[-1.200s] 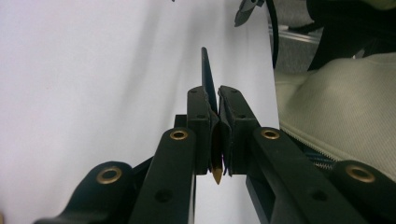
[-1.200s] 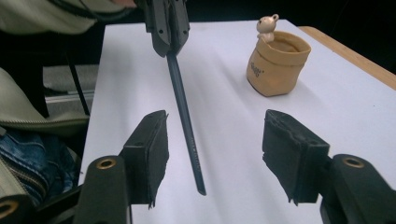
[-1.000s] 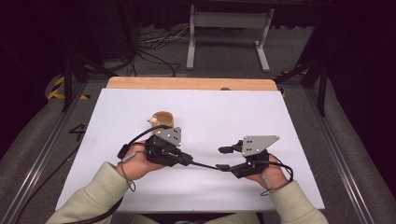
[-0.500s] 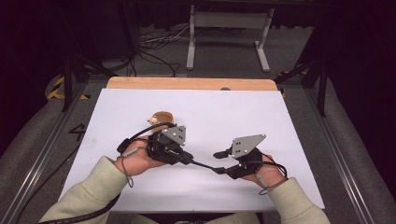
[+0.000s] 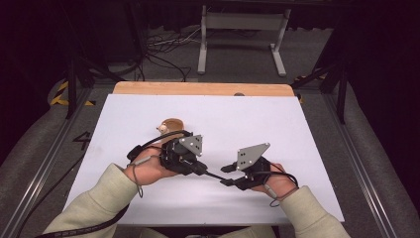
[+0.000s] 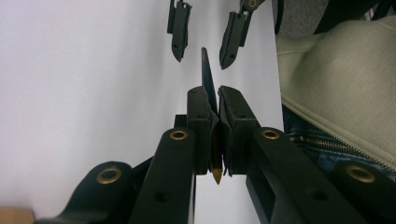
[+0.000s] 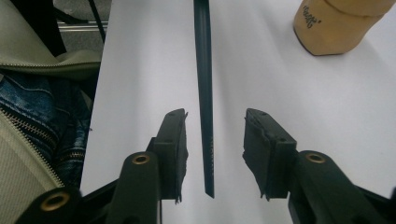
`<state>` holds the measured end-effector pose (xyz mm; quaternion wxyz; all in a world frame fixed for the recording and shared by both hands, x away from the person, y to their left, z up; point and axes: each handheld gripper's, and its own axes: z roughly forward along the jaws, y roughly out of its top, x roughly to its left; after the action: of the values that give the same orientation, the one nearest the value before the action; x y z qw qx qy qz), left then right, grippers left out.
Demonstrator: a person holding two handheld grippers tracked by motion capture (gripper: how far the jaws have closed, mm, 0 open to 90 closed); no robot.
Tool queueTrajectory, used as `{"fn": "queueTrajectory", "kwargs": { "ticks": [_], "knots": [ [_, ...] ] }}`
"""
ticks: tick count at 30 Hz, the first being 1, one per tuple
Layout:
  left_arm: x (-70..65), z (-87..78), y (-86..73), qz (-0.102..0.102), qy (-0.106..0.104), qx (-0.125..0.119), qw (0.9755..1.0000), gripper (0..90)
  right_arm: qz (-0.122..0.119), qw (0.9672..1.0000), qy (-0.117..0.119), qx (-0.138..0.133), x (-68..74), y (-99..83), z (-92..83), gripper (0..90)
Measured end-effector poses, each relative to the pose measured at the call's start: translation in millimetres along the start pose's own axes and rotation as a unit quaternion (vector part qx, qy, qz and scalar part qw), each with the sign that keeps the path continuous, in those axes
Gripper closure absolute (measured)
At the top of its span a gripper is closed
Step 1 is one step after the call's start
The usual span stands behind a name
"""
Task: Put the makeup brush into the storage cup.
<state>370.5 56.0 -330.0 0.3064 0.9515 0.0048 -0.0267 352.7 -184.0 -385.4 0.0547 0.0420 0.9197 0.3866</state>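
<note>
A thin dark pencil (image 5: pixel 214 175) is clamped in my left gripper (image 5: pixel 203 171), which is shut on it. In the left gripper view the pads (image 6: pixel 200 116) press the pencil (image 6: pixel 206 70), and its sharpened wood tip points back toward the camera. My right gripper (image 5: pixel 227 174) faces the left one, and its jaws straddle the pencil's free end (image 7: pixel 204 70). The right gripper (image 7: pixel 214 126) has just been closing; a gap still shows on both sides of the shaft, so no pad touches it. The right gripper's fingertips (image 6: pixel 180 46) appear far off in the left gripper view.
A tan wooden piece (image 5: pixel 171 125) with printed lettering lies on the white tabletop (image 5: pixel 297 139) just beyond the left hand, and shows as a tan wooden piece (image 7: pixel 334 23) in the right gripper view. A wooden strip (image 5: pixel 203 89) edges the far side. A metal stand (image 5: pixel 242 29) and cables are on the floor behind.
The right gripper has slid left toward the left gripper, and its jaws now sit narrower around the pencil's free end. The left hand has stayed about where it was.
</note>
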Motion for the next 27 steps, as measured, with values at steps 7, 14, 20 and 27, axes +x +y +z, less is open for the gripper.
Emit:
{"fn": "queueTrajectory", "kwargs": {
  "ticks": [7, 14, 20, 27],
  "knots": [
    [-2.3, 1.4, 3.7, 0.01, -0.003, 0.008, 0.9999, 83.7, -0.005, 0.9998, 0.018, 0.009, 0.1, 2.1, 8.5, 64.4],
    [-3.8, 4.3, 6.1, 0.018, -0.006, 0.02, 0.9996, 83.7, -0.021, 0.9991, 0.032, 0.018, 1.7, 3.3, 12.9, 73.5],
    [-5.1, 6.4, 6.5, 0.019, -0.004, 0.023, 0.9996, 83.7, -0.021, 0.9989, 0.036, 0.02, 1.5, 3.5, 13.8, 78.7],
    [-5.9, 7.3, 7.4, 0.023, -0.001, 0.028, 0.9994, 83.7, -0.023, 0.9986, 0.042, 0.023, 1.7, 3.5, 15.4, 83.2]
  ]
}}
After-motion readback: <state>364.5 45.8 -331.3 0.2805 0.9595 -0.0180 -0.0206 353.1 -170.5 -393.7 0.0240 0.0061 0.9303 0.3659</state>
